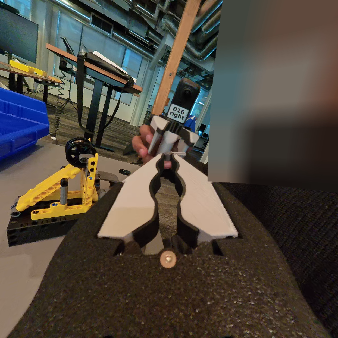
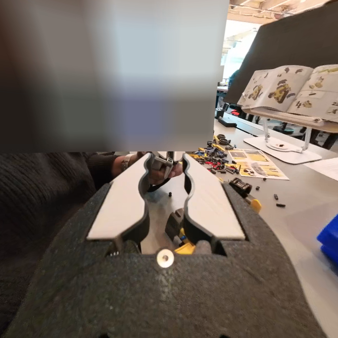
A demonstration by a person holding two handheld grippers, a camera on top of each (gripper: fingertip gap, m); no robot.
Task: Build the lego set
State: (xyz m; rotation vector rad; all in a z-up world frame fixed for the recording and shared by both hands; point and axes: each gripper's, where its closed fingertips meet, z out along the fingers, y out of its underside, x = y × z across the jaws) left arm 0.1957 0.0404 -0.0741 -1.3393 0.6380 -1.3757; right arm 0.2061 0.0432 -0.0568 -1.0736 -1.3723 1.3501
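I am holding my left claw [image 1: 167, 157] pinched together on a small grey axle piece [image 1: 167, 157] at its tips. My right claw [image 2: 166, 157] is facing it with fingers standing apart, gripping nothing. The yellow-and-black brick model [image 1: 60, 193] is sitting on the table [image 1: 27, 274] left of the left claw; loose pieces [image 2: 219, 161] are lying right of the right one.
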